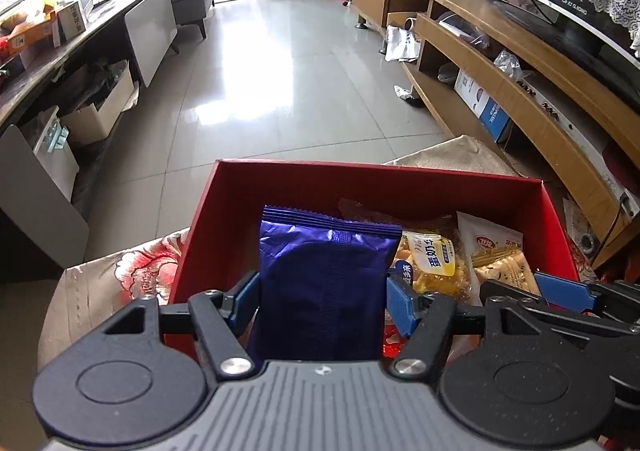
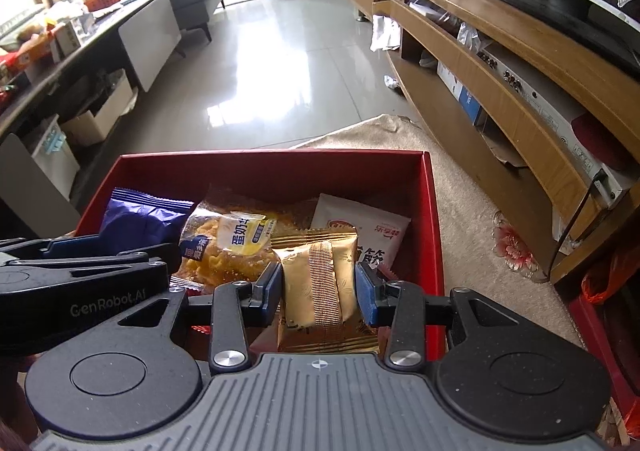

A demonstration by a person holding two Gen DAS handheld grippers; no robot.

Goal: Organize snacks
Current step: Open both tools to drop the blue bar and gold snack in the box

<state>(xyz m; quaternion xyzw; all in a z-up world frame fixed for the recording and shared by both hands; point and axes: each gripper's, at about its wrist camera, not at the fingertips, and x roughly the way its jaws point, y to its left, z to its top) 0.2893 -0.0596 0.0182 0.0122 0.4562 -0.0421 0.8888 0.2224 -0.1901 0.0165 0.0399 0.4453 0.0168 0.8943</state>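
Red box (image 1: 240, 187) sits on a beige cloth (image 2: 472, 211) over glossy tiled floor (image 1: 280, 71); left gripper (image 1: 320, 297) clamps a purple packet (image 1: 320, 275), right gripper (image 2: 318, 283) clamps a gold packet (image 2: 316, 275)

A beige cloth (image 2: 472, 211) with red flowers covered the surface, and the red box (image 2: 434, 219) of snacks sat directly on it.
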